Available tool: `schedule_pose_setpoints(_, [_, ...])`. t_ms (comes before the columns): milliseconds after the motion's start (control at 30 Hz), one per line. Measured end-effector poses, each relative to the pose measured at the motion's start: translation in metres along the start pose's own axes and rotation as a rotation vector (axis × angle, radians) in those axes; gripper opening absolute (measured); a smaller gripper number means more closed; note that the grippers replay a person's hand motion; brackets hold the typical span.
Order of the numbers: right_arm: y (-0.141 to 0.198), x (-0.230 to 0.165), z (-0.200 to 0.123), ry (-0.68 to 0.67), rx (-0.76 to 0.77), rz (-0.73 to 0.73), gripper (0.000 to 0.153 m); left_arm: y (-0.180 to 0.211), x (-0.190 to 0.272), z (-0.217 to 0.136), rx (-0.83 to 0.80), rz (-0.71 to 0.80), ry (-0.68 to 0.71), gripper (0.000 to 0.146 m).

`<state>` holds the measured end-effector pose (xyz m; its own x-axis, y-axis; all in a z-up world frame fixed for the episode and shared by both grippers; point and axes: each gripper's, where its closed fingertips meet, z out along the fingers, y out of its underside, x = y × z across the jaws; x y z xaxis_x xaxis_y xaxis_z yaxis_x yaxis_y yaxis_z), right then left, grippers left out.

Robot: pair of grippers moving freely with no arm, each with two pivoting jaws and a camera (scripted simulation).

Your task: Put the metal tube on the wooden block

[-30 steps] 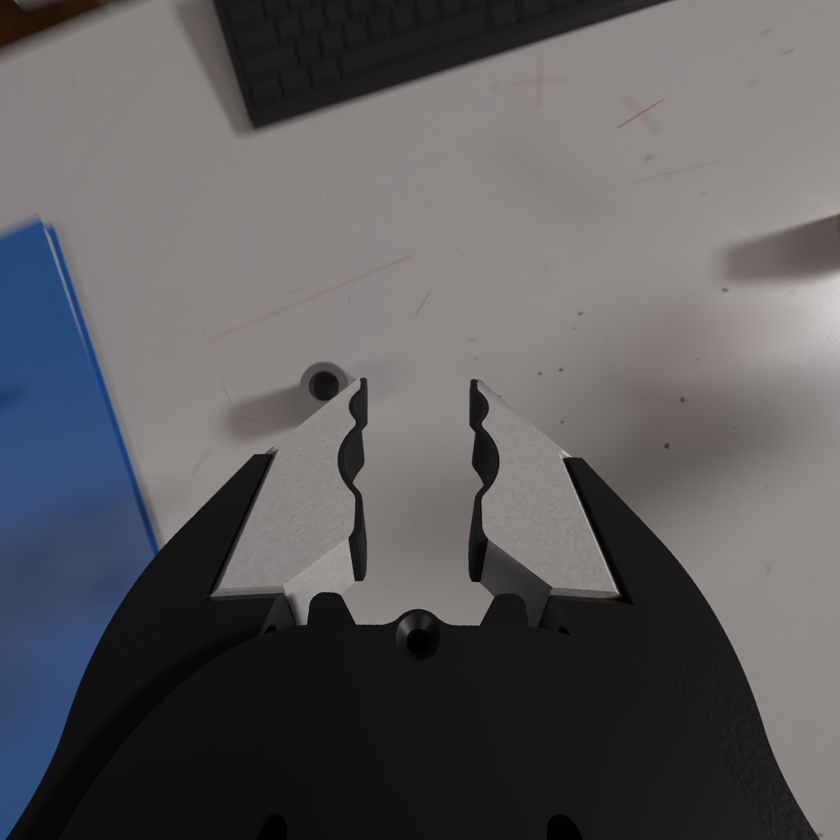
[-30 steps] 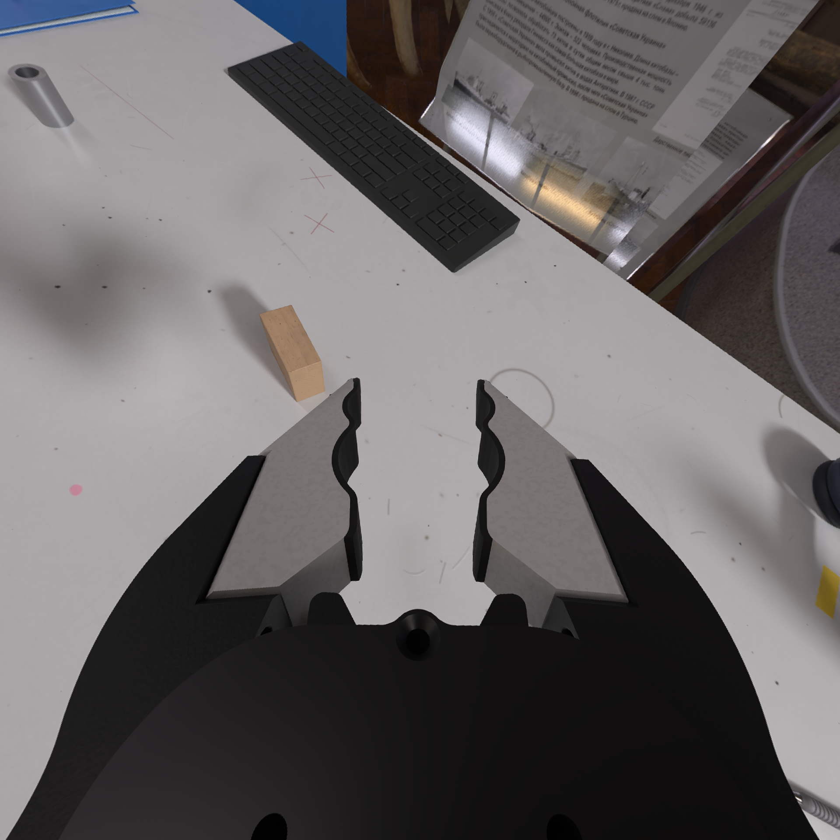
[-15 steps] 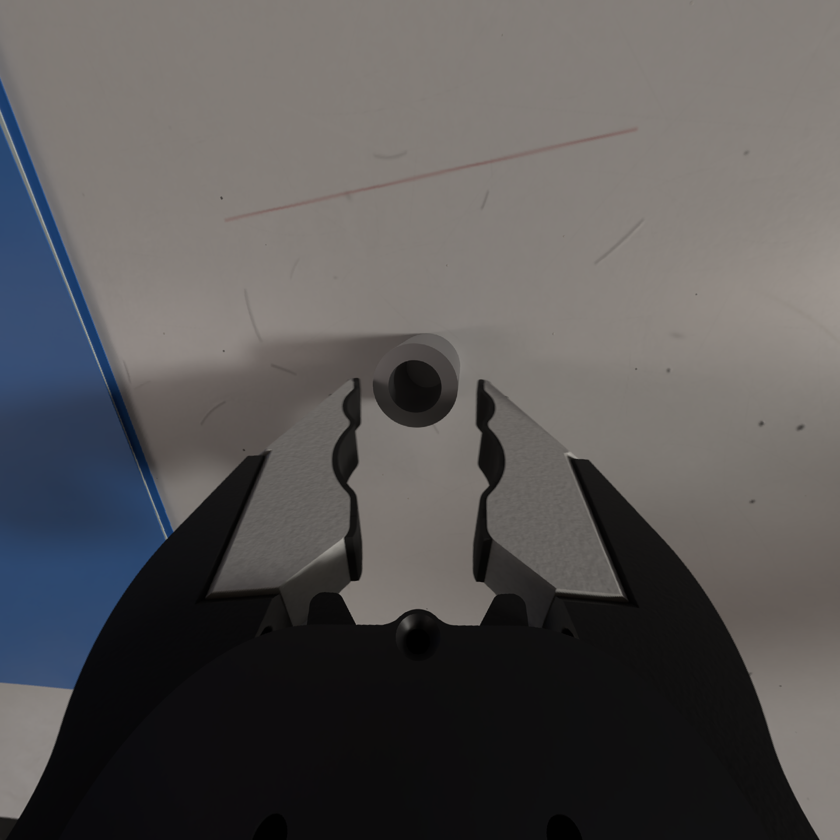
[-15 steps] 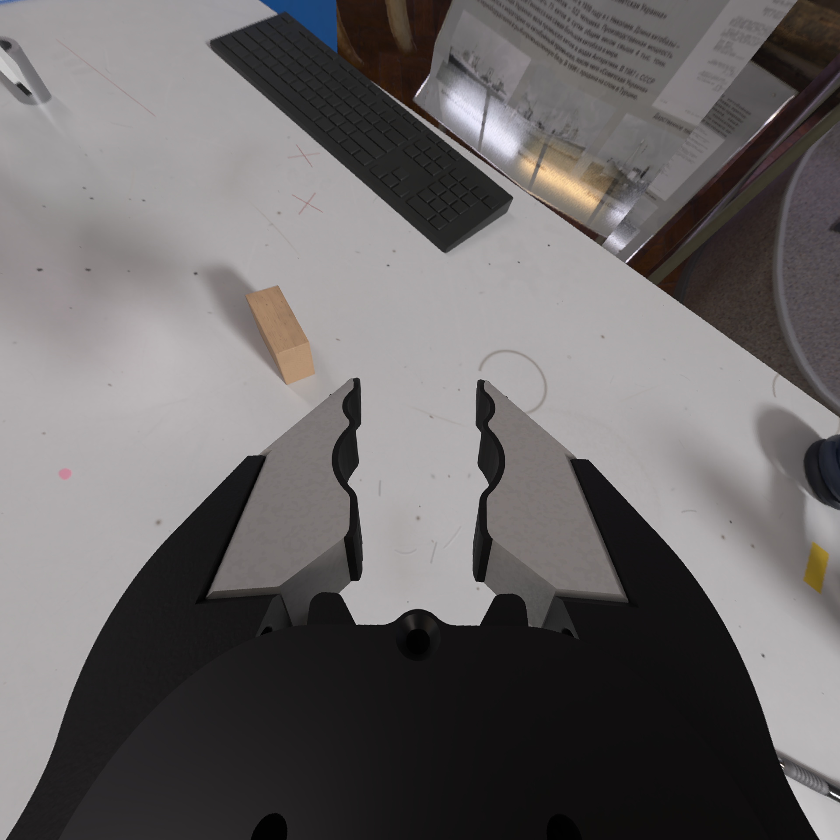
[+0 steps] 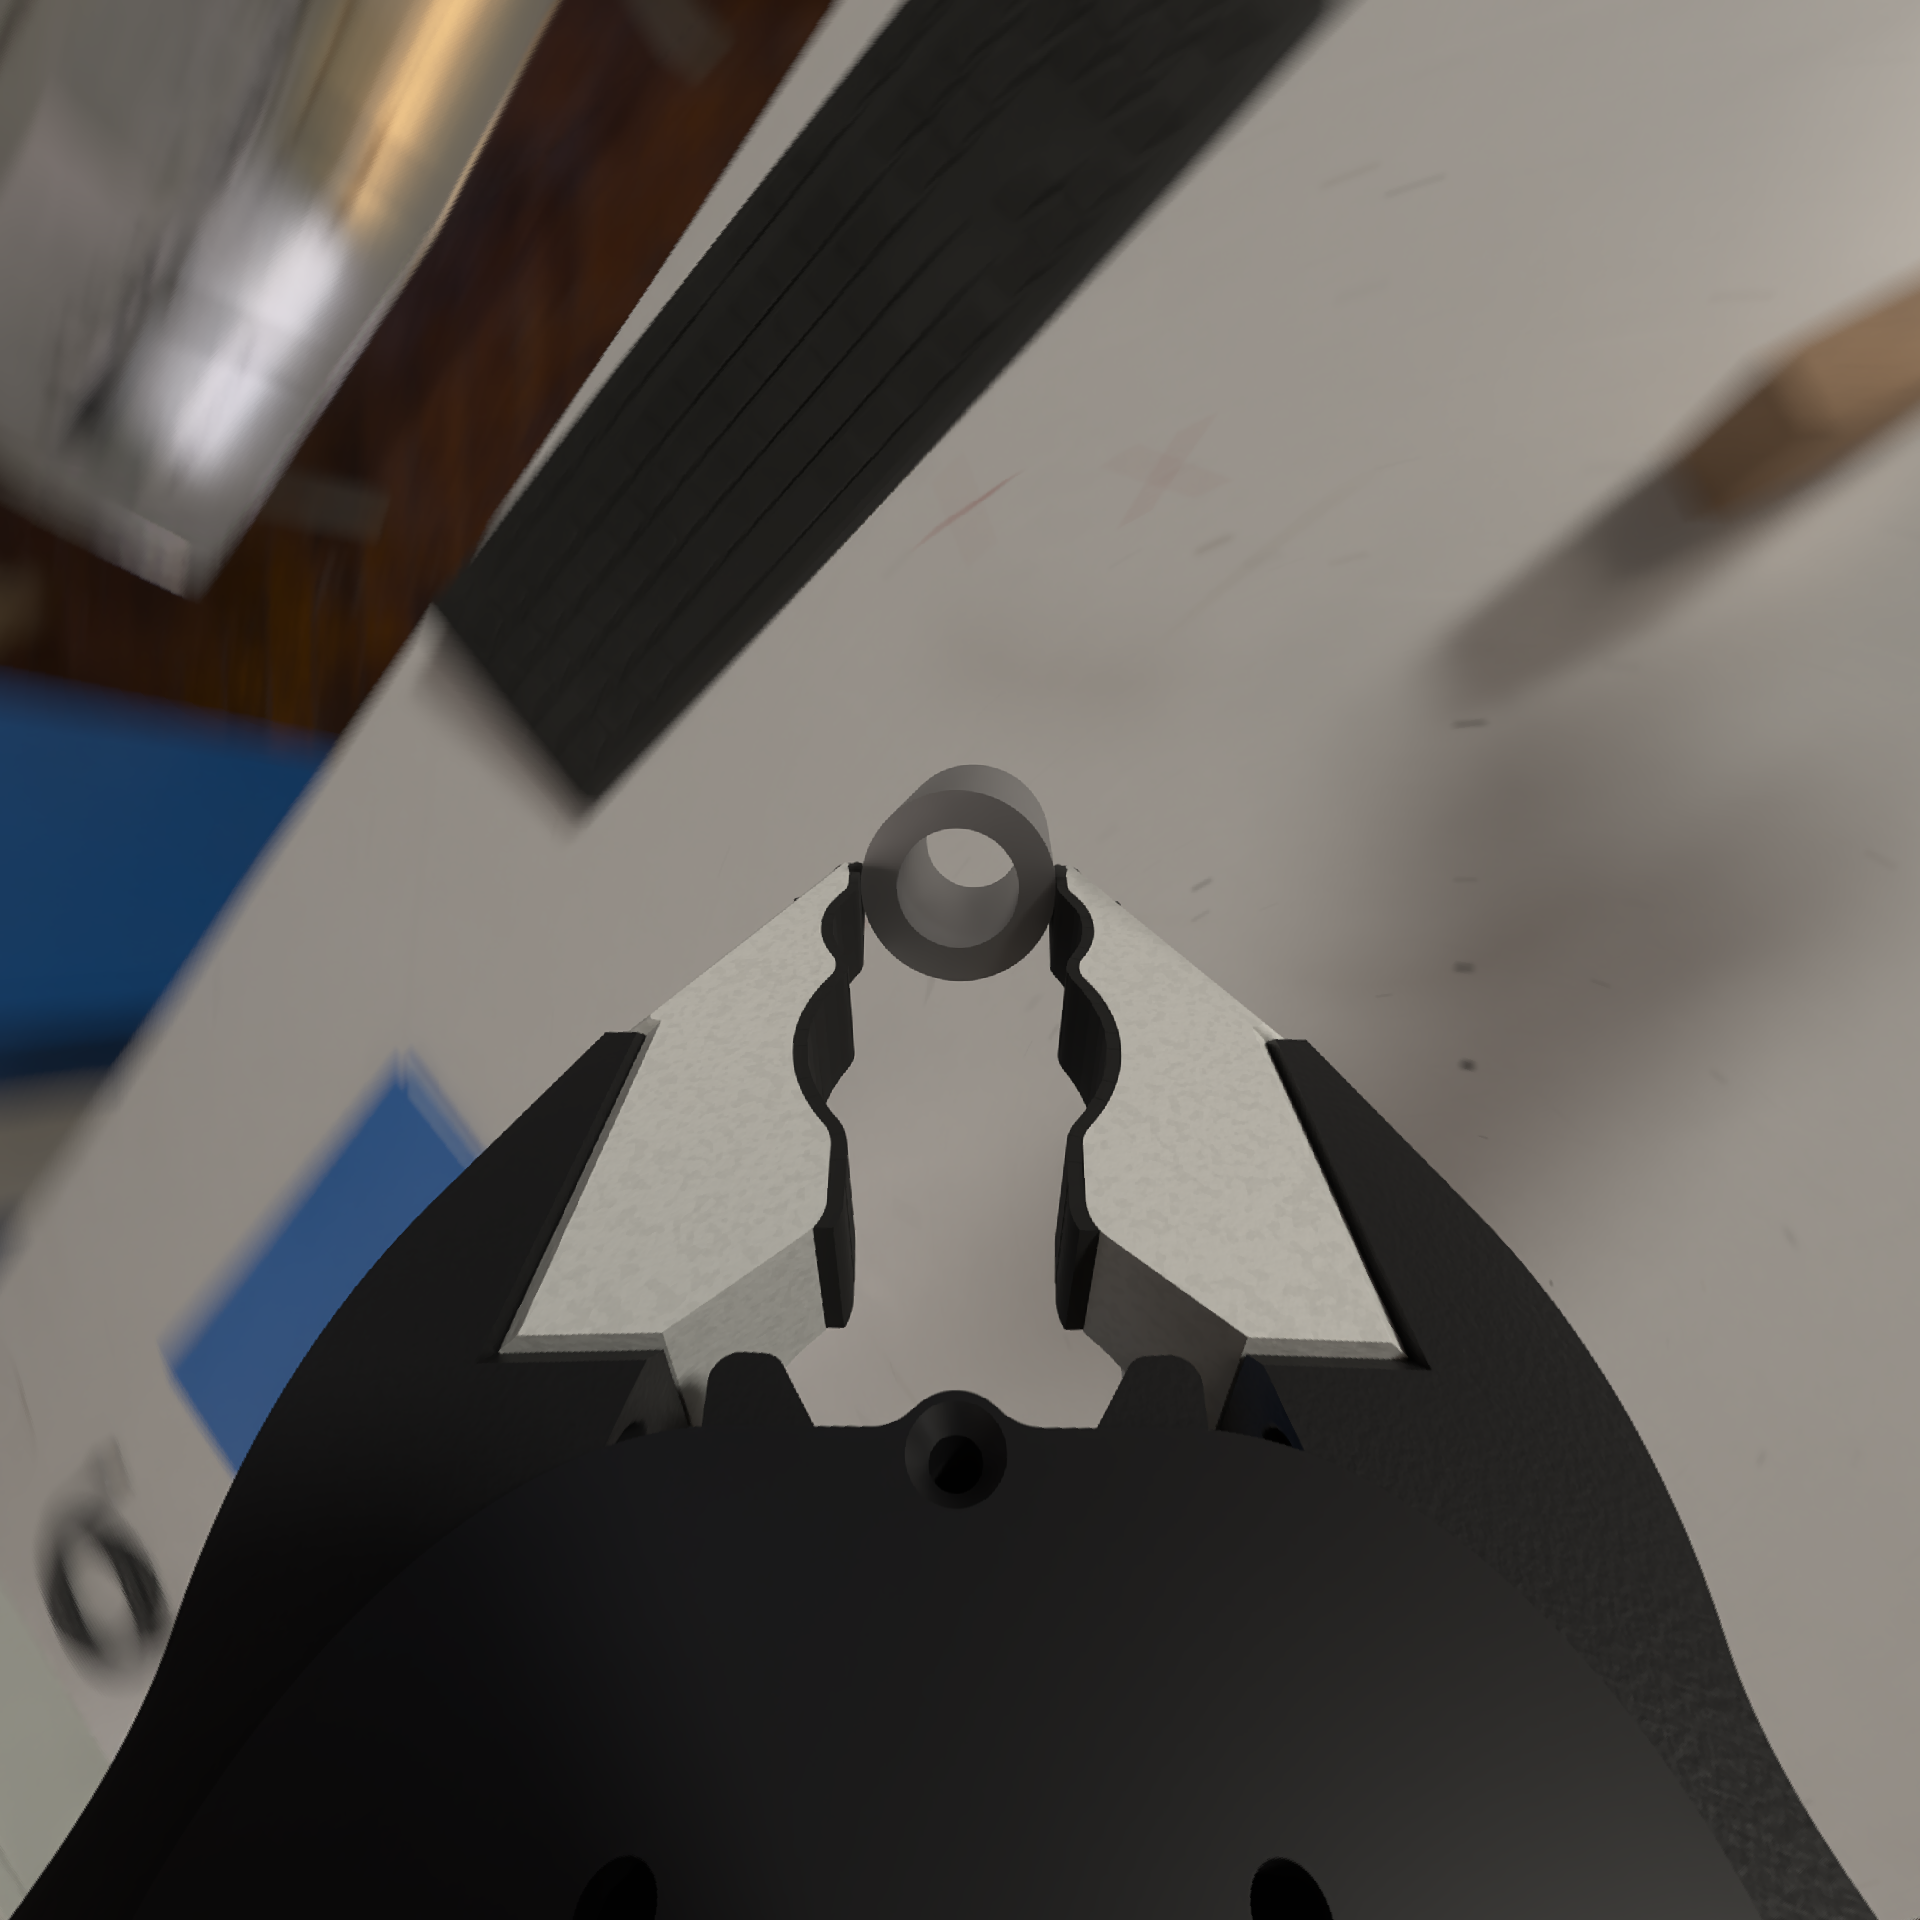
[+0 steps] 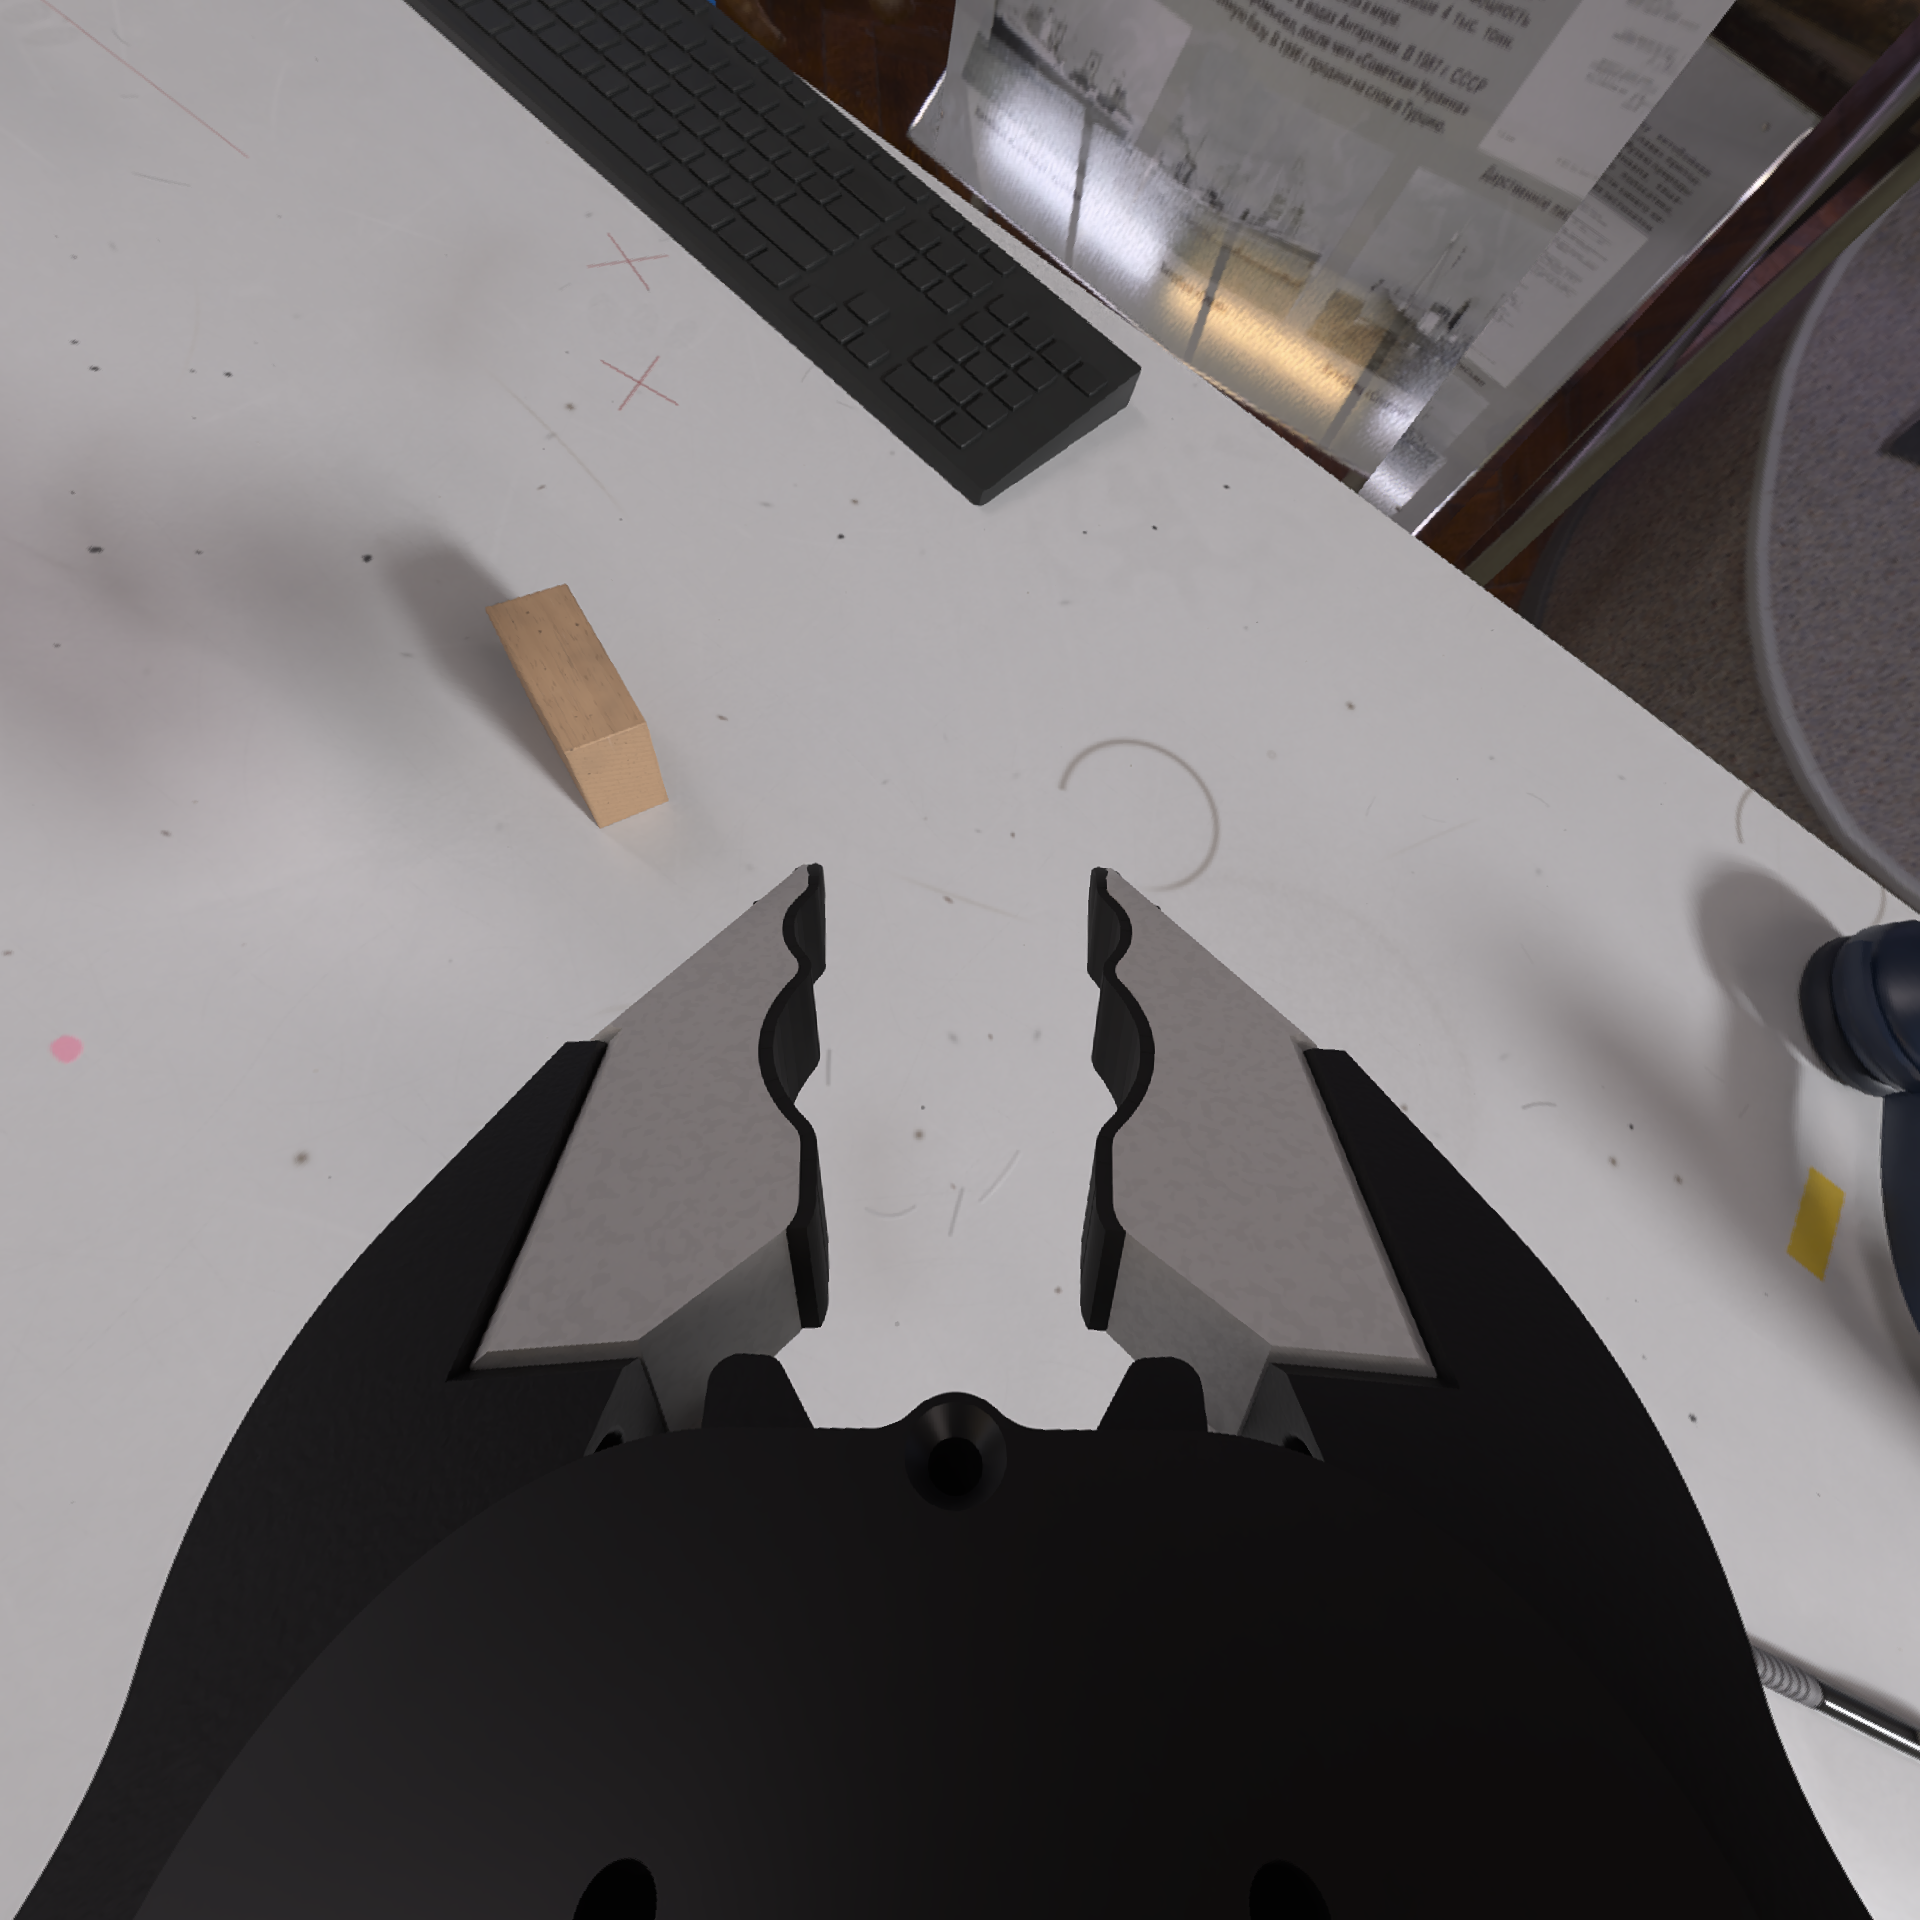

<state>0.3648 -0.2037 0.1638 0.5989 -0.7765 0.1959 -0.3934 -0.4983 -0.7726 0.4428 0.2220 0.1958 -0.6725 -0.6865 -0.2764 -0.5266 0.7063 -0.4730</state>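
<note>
Much of what we see in the left wrist view is smeared: the blue folder [image 5: 312, 1236], the black keyboard [image 5: 831, 364] and the wooden block [image 5: 1829, 384], which the right edge cuts off, while the left gripper [image 5: 958, 894] is clamped on the metal tube [image 5: 958, 902], its open end facing us between the fingertips above the white table [image 5: 1455, 935]. In the right wrist view we find the block [image 6: 577, 701] lying bare on the table, left of the right gripper [image 6: 956, 883], which hangs over the surface tilted downward with its jaws apart and nothing between them; a dark blue object [image 6: 1870, 1008] is cropped at the right edge.
</note>
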Motion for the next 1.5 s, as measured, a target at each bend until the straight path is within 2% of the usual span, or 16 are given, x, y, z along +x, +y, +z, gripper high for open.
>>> schedule_pose_setpoints(100, [0.001, 0.001, -0.002, 0.005, 0.000, 0.001, 0.051, -0.058, 0.078, 0.003, 0.142, 0.362, 0.251, 0.035])
schedule_pose_setpoints(167, [0.002, 0.003, -0.004, 0.010, 0.001, 0.004, 0.051, -0.080, 0.123, 0.009, 0.191, 0.535, 0.352, 0.035])
schedule_pose_setpoints(233, [0.003, 0.005, -0.005, 0.013, 0.006, 0.010, 0.051, -0.093, 0.162, 0.019, 0.207, 0.657, 0.427, 0.035])
schedule_pose_setpoints(300, [0.004, 0.007, -0.007, 0.015, 0.009, 0.017, 0.051, -0.100, 0.195, 0.030, 0.190, 0.736, 0.525, 0.035])
schedule_pose_setpoints(367, [0.005, 0.009, -0.007, 0.014, 0.009, 0.023, 0.051, -0.103, 0.215, 0.046, 0.159, 0.793, 0.565, 0.035])
schedule_pose_setpoints(633, [0.009, 0.011, -0.006, 0.012, -0.003, 0.023, 0.051, -0.105, 0.243, 0.089, 0.054, 0.900, 0.566, 0.035])
schedule_pose_setpoints(1500, [0.013, 0.013, -0.004, 0.012, -0.019, 0.022, 0.051, -0.102, 0.255, 0.116, -0.060, 0.999, 0.553, 0.035])
